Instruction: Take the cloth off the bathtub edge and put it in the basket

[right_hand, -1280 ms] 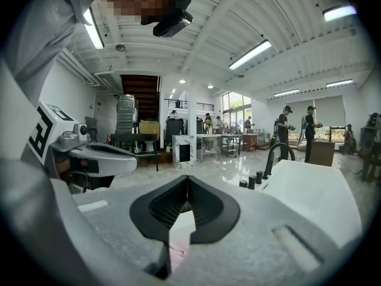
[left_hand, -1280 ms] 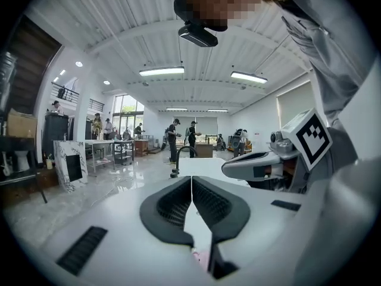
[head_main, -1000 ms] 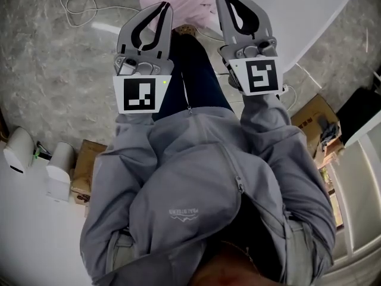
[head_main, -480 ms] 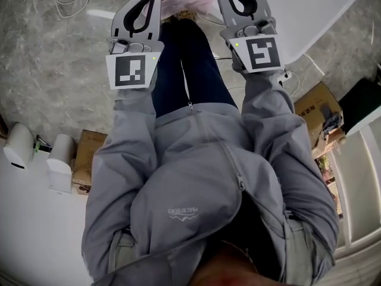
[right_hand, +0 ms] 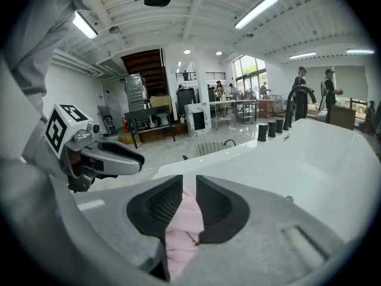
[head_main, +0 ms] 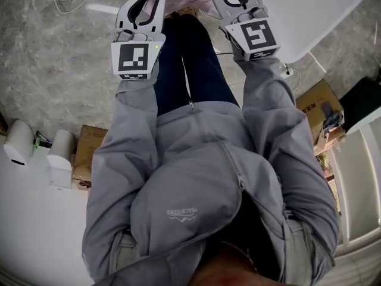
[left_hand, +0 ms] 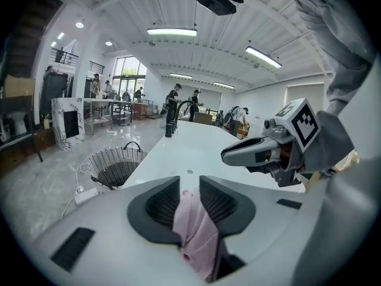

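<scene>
Left gripper view: left gripper (left_hand: 189,182) jaws pinch the pink cloth (left_hand: 193,225); they have just eased apart a little.
Right gripper view: right gripper (right_hand: 189,180) jaws pinch the same cloth and have also just eased apart.
Cloth: bunched between both grippers at the bathtub (right_hand: 309,154) edge.
Basket (left_hand: 116,165): on the floor beside the tub, apart from the cloth.

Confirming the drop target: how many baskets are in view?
1. A wire basket stands on the floor beside the bathtub, and it also shows in the right gripper view. The head view shows none; others could be out of frame.
</scene>
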{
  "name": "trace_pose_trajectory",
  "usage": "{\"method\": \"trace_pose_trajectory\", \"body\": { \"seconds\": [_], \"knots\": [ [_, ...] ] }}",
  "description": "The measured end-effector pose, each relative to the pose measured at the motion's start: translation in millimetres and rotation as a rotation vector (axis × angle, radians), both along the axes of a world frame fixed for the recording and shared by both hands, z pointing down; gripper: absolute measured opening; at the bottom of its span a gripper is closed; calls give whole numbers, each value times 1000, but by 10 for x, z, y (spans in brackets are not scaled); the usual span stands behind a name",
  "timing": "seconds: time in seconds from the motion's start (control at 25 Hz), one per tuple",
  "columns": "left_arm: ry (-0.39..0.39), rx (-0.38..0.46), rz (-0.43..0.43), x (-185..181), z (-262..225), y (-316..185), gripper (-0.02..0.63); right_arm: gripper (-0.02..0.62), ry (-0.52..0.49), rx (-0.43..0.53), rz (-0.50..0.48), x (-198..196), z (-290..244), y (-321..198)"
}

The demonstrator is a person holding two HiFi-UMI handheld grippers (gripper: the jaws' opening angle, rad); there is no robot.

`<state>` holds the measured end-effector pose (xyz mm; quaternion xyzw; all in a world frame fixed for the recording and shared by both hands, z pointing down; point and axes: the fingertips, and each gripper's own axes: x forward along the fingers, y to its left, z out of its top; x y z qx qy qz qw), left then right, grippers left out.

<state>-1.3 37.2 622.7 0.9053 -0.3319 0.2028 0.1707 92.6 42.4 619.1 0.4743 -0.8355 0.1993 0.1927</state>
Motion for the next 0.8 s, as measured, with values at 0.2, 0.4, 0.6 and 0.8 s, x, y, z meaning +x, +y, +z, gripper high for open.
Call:
{"method": "trace_pose_trajectory", "body": {
  "seconds": [0.2,0.4,0.6,0.8],
  "knots": [
    [-18,-73,41,22,225,53,201,193,-6,-96,-81,-24,274,54],
    [-97,-87,121,44,466,151,298,331,37,-169,-176,-8,482,129],
    [-168,-134,174,-5,713,242,341,470,87,-260,-311,-27,722,224],
    [-218,-199,182,-64,989,282,362,518,161,-369,-490,-23,1085,376]
  ]
}}
